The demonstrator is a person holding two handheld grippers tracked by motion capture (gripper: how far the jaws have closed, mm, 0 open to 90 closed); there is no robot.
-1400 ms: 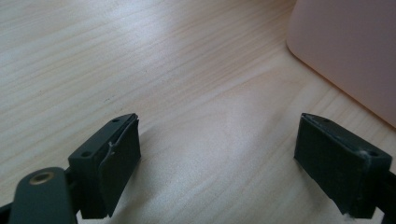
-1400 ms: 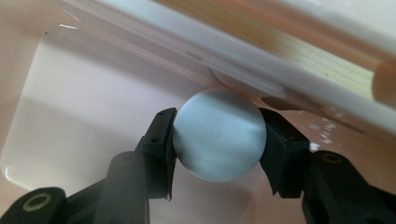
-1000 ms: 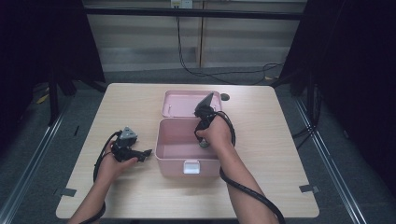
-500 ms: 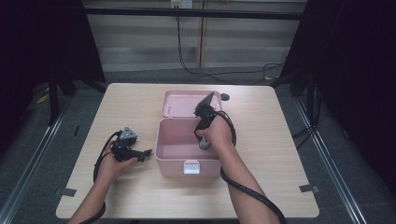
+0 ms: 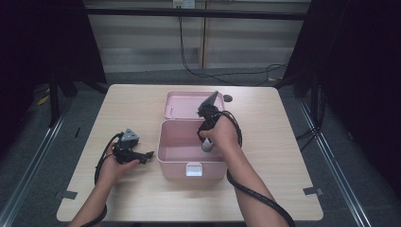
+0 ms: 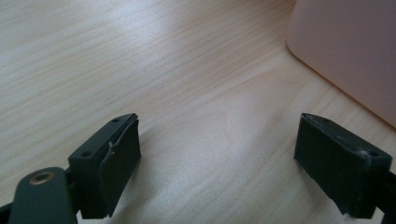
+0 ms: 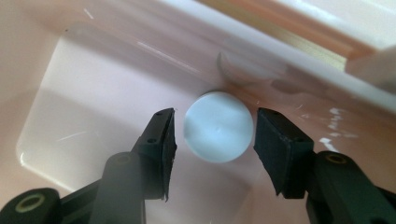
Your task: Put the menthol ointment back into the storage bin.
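Note:
A pink box [image 5: 176,166] stands open at the table's middle, its lid [image 5: 187,105] folded back behind it. My right gripper [image 5: 206,141] points down into the box. In the right gripper view, its jaws [image 7: 215,115] stand on either side of a round white cap [image 7: 218,127] that rests by the box's inner wall, with a thin gap at the left pad. From above, that small white object [image 5: 206,146] shows under the hand. My left gripper [image 5: 149,155] lies low on the table left of the box, open, with bare wood between its fingers [image 6: 217,133].
The box's outer corner [image 6: 345,51] is just ahead and to the right of the left jaws. A clasp [image 5: 193,169] sits on the box's front wall. Cables trail from both grippers across the wooden table [image 5: 283,142]. A dark round spot [image 5: 228,98] lies beside the lid.

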